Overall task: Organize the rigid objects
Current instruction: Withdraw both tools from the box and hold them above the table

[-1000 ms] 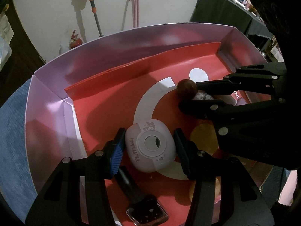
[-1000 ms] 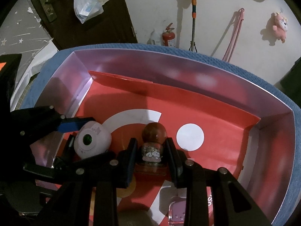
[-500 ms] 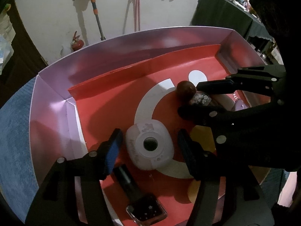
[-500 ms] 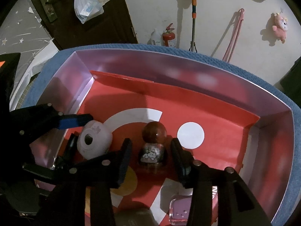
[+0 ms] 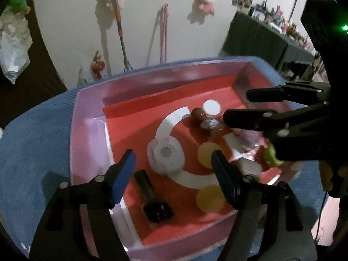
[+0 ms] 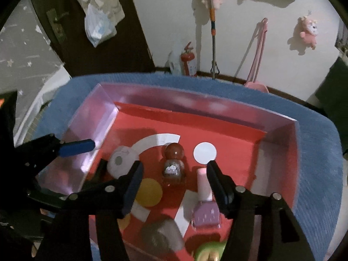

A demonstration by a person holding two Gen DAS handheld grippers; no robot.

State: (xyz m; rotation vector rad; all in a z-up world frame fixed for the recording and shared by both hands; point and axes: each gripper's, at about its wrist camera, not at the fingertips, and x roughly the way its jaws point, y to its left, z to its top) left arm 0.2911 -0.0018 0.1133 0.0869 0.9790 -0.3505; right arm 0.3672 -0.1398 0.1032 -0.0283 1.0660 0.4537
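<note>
A shallow box [image 5: 87, 117] with pale purple walls and a red floor sits on a blue mat. In it lie a white round toy camera [image 5: 166, 154] [image 6: 121, 162], a brown-capped bottle [image 5: 203, 119] [image 6: 174, 165], a dark bottle [image 5: 152, 198], a pink nail-polish bottle [image 6: 205, 198], a grey object [image 6: 162, 235] and a green toy [image 6: 207, 251]. My left gripper [image 5: 174, 169] is open and empty above the camera. My right gripper [image 6: 175, 180] is open and empty above the brown-capped bottle.
The blue mat [image 6: 315, 174] surrounds the box. A wall with a mop [image 6: 213, 32], a fire extinguisher [image 6: 189, 58] and plush toys stands behind. A dark door [image 6: 65, 32] is at the left. A dark-clothed table [image 5: 261, 41] stands at the right.
Both grippers opened, let go of the toy camera and the brown-capped bottle, and pulled up and back from the box. Both objects now rest on the red floor.
</note>
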